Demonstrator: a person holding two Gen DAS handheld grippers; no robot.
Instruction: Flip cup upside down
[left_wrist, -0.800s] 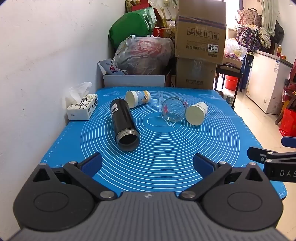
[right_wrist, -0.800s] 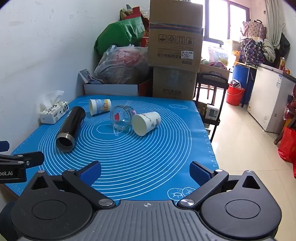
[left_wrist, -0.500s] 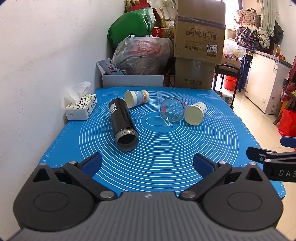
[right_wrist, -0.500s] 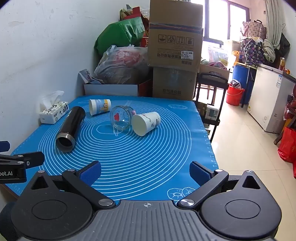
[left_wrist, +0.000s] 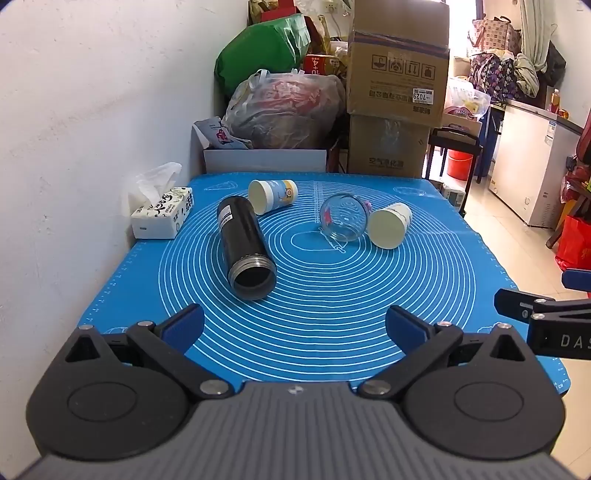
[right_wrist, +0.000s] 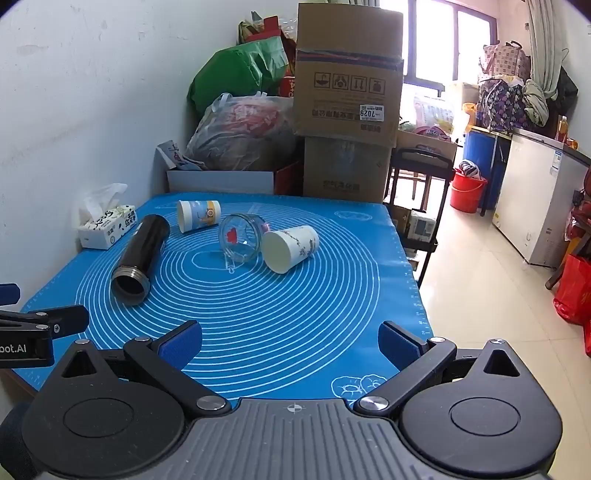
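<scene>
Several cups lie on their sides on a blue mat (left_wrist: 332, 314): a black flask (left_wrist: 243, 247) with its mouth toward me, a blue-and-yellow paper cup (left_wrist: 271, 195), a clear glass cup (left_wrist: 343, 218) and a white paper cup (left_wrist: 388, 225). They also show in the right wrist view: the flask (right_wrist: 142, 254), the blue-and-yellow cup (right_wrist: 197, 215), the glass cup (right_wrist: 240, 238), the white cup (right_wrist: 290, 248). My left gripper (left_wrist: 295, 325) is open and empty at the mat's near edge. My right gripper (right_wrist: 290, 339) is open and empty beside it.
A tissue box (left_wrist: 162, 218) sits at the mat's left edge by the white wall. Cardboard boxes (left_wrist: 395, 92) and full bags (left_wrist: 280, 107) stand behind the table. The table's right edge drops to a tiled floor (right_wrist: 498, 280).
The left wrist view has shifted slightly, so the cups sit a little lower and left. Nothing on the mat has moved and both grippers stay open.
</scene>
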